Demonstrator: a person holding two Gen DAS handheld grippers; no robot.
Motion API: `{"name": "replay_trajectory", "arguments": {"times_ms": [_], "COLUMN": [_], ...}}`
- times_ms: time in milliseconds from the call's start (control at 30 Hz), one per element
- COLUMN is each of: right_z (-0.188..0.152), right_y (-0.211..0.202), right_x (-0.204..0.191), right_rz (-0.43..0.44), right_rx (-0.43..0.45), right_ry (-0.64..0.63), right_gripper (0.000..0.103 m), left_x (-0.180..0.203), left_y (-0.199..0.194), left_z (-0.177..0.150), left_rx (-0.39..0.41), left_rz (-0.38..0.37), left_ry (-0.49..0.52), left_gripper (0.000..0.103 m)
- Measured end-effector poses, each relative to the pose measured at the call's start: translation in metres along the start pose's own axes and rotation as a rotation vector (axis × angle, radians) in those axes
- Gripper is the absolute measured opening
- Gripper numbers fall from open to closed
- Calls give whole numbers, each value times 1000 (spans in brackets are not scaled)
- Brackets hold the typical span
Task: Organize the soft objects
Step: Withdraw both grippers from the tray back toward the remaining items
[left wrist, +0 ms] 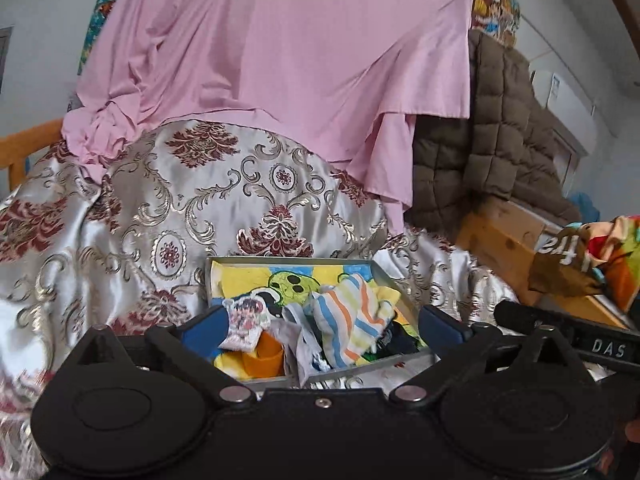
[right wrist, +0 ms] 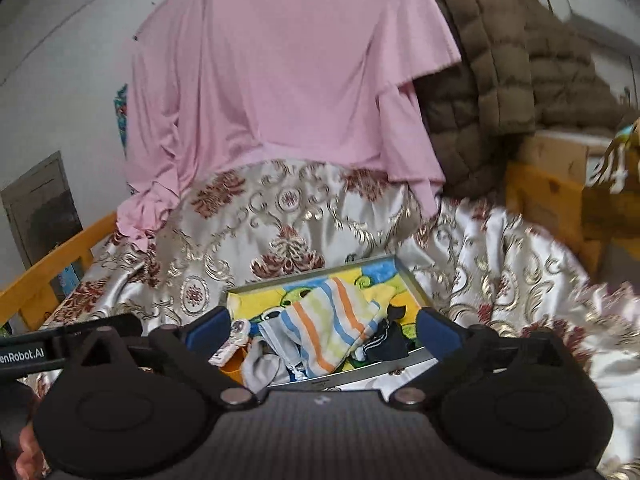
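A shallow grey tray (left wrist: 390, 276) (right wrist: 416, 286) sits on the brocade cloth, lined with a yellow and blue cartoon towel. Small soft items lie piled in it: a pastel striped sock (left wrist: 356, 320) (right wrist: 326, 328), a white patterned sock (left wrist: 246, 322), an orange piece (left wrist: 262, 356), grey and dark socks (right wrist: 390, 344). My left gripper (left wrist: 320, 326) hangs open above the tray's near side with nothing between its blue pads. My right gripper (right wrist: 322, 328) is open too, over the same pile, holding nothing.
A pink garment (left wrist: 280, 48) drapes over a tall mound behind the tray, with a brown quilted blanket (left wrist: 492, 132) at its right. Wooden boxes (left wrist: 504, 240) and colourful cloth (left wrist: 600, 256) stand at the right. A wooden rail (right wrist: 60, 264) runs along the left.
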State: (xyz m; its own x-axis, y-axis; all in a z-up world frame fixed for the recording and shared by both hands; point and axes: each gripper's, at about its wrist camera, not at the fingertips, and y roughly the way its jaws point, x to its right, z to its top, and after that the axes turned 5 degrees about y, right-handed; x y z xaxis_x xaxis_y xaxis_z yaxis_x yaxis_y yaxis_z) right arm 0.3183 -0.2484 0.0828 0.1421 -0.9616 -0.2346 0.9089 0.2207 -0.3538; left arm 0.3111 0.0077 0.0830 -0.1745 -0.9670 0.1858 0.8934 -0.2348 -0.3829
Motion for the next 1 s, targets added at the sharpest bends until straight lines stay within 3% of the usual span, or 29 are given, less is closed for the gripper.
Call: {"name": "replay_trajectory", "arguments": {"times_ms": [433, 1000], "right_z": [-29, -72], "right_y": [-98, -151], "right_x": [-23, -40], "right_rz": [6, -1], "right_rx": [100, 106], "right_ry": [-36, -112], "right_gripper": [103, 103], "left_x": [7, 1], "left_y": [-97, -155], "left_z": [-38, -83], "left_rx": [39, 28], "left_rz": [-7, 44], "left_ry": [14, 72], "left_gripper": [102, 102]}}
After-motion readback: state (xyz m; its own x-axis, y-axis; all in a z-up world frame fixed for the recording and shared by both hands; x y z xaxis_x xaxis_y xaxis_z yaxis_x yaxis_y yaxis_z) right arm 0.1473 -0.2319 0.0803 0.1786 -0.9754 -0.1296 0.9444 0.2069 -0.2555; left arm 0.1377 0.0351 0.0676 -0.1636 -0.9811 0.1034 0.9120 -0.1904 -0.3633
